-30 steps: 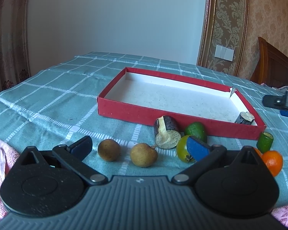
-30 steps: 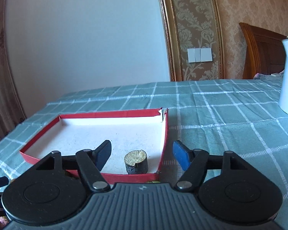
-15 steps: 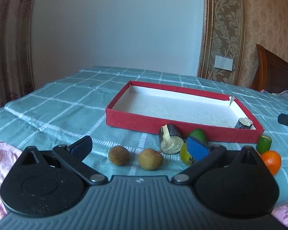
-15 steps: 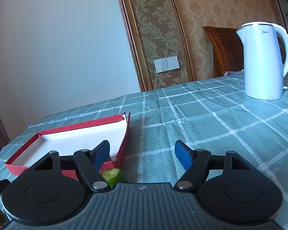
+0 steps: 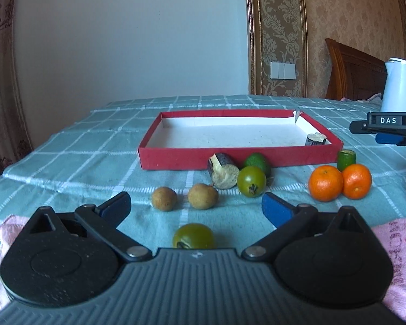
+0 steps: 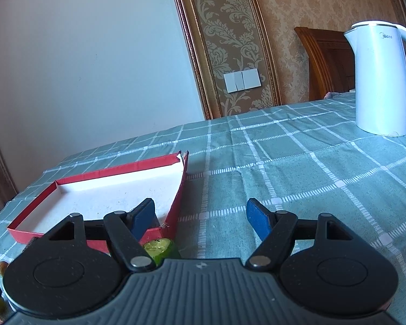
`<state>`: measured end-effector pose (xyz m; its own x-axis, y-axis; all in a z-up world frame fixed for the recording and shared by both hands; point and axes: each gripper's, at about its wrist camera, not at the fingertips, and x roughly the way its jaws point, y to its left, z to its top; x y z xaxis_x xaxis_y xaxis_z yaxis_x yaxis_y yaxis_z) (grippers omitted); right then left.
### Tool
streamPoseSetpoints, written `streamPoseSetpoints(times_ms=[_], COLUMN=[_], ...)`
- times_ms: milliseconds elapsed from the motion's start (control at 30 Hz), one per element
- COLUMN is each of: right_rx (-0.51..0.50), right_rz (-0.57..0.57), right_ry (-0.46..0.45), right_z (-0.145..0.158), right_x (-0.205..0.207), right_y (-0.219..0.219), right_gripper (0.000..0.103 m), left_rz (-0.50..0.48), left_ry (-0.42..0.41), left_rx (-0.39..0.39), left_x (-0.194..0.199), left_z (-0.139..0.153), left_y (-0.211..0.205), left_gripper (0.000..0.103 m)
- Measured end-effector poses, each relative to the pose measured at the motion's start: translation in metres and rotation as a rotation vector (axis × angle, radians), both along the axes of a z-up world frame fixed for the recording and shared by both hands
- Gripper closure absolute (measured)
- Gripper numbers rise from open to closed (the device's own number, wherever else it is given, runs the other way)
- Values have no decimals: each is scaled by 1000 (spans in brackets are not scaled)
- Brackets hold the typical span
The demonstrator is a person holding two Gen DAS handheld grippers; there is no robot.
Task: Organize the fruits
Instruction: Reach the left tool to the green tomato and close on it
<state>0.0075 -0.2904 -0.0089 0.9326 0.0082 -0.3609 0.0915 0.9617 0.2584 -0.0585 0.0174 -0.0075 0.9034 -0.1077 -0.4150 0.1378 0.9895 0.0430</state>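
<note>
A red box (image 5: 176, 159) with a white floor holds one dark cut piece (image 5: 315, 139) in its near right corner. In front of it lie a second dark cut piece (image 5: 222, 171), a green avocado (image 5: 257, 161), a green tomato (image 5: 251, 181), two brown round fruits (image 5: 164, 198), two oranges (image 5: 325, 183) and a green cucumber piece (image 5: 346, 159). Another green tomato (image 5: 193, 235) lies between my left gripper's fingers. My left gripper (image 5: 196, 208) is open and empty. My right gripper (image 6: 200, 218) is open and empty beside the box's right corner (image 6: 176, 205), above the cucumber piece (image 6: 159, 247).
A white kettle (image 6: 383, 81) stands at the far right on the green checked tablecloth (image 6: 284, 168). Pink cloth (image 5: 400, 246) lies at the near edge on both sides. A wooden headboard (image 5: 354, 75) stands behind the table.
Both grippers pulled back from the box. The left view now takes in a near green tomato and both oranges. The right gripper swung right, off the box and its cut piece.
</note>
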Motion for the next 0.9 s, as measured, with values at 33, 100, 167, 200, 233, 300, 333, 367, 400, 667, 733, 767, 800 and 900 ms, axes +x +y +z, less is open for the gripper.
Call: streamPoseSetpoints(times_ms=[33,100,167,200,233,300,333,367,400,667,733,767,800,900], right_rx=[5,12,13,13,14,16,16,16,16,10,19,21,20,27], right_rz=[1,0,0,0,0,0,1,3,7,3,8,9,9,6], right_ry=[4,6,5,6,6,7,9,11,14,57,70,72,69,54], right_z=[0,-1,-1,-1,-1,-1,0,0,0,-1,-3,-3,-3,-3], right_x=[1,1,0,0,0,0,0,1,2,30,35,35,35,32], right_y=[-1,-2,-2,-2,-2,-2,-2,-2,-2,-7,-8,-8,-8,-9], right_gripper=[29,29,29,29,29,28,29,29,29,29,29,29,29,29], left_rz=[-9,-24,-31,-34,-37,-44,-45,-45,-38,8,12,13,14,12], left_ry=[11,26,29,30,31,33,39,51,58,106,104,104,101,92], left_rx=[0,9,16,16,15,14,18,23,31,-14,-16,-19,-21,-24], left_x=[-2,-2,-4,-5,-5,-5,-5,-4,-2,11,13,14,14,15], left_z=[-2,-3,-5,-6,-6,-7,-8,-10,-12,-17,-18,-18,-18,-18], left_y=[0,-3,-6,-7,-8,-9,-10,-11,-11,1,2,3,3,4], left_gripper=[16,22,22,22,22,25,31,36,37,41,41,42,44,60])
